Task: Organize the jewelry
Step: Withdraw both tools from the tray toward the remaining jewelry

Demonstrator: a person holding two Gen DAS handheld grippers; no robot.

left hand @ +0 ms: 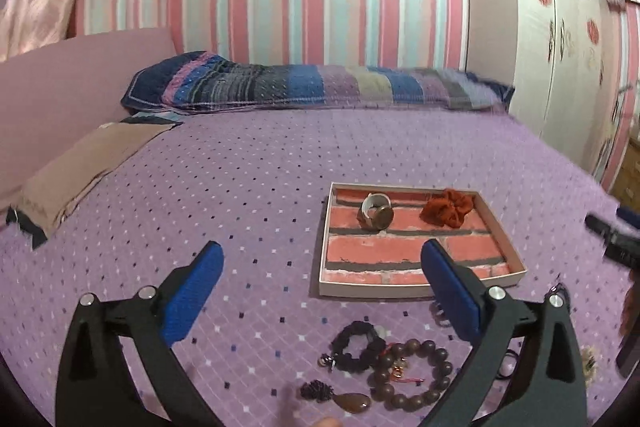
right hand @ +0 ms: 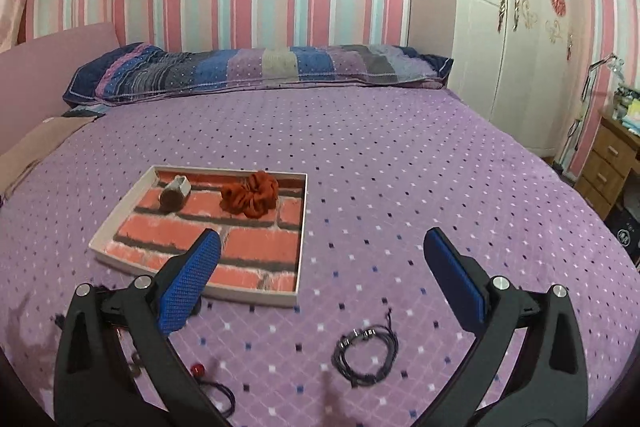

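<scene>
Shallow brick-print tray (left hand: 505,245) on the purple bed cover (left hand: 248,187), a watch (left hand: 376,213) and a red scrunchie (left hand: 447,207) inside, brown bead bracelet (left hand: 412,375) and black bracelet (left hand: 356,347) lying just in front, dark cord bracelet (right hand: 366,355) nearby, left gripper (left hand: 322,287) wide open and empty, right gripper (right hand: 320,275) wide open and empty

Brick-patterned tray (left hand: 502,227), rust-orange scrunchie (left hand: 447,207), purple diamond-dotted bedspread (left hand: 248,179)

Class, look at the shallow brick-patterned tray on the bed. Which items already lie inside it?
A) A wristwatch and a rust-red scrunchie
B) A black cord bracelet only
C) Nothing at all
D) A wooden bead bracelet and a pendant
A: the tray holds the wristwatch and the scrunchie, while the bead bracelet lies on the bedspread in front of it.
</scene>
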